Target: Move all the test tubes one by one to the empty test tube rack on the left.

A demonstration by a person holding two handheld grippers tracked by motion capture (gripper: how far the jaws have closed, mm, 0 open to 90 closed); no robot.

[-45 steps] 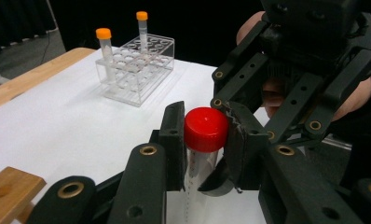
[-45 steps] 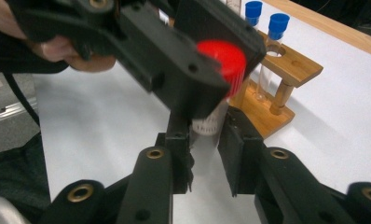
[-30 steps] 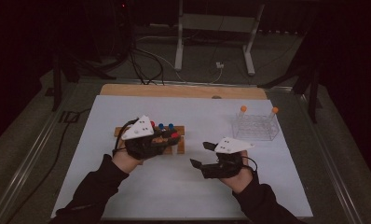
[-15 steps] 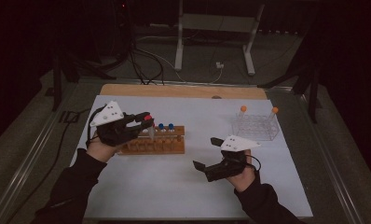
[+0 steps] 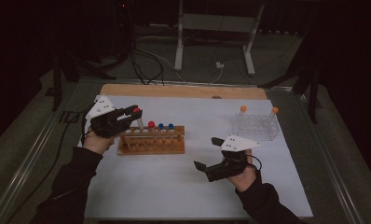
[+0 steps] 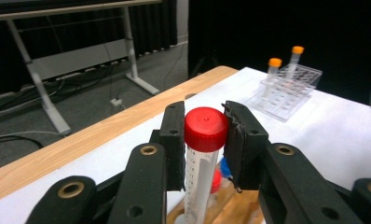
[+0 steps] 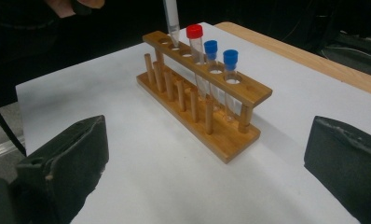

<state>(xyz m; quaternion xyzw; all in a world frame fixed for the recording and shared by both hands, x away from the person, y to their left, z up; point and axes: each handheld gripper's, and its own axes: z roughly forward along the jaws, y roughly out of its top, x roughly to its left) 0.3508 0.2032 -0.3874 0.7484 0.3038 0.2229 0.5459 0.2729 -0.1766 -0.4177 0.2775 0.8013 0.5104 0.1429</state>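
Gripping a red-capped tube (image 6: 203,154) by its cap, the left gripper (image 5: 127,115) holds it above the wooden rack (image 5: 152,145). The right gripper (image 5: 207,155) hovers nearby, jaws wide apart.

The wooden rack (image 5: 152,141) stands on the table (image 5: 174,186). Three tubes (image 5: 160,128) stand in it. Far right of the rack sits a clear rack (image 5: 256,128) with two tubes (image 5: 258,112).
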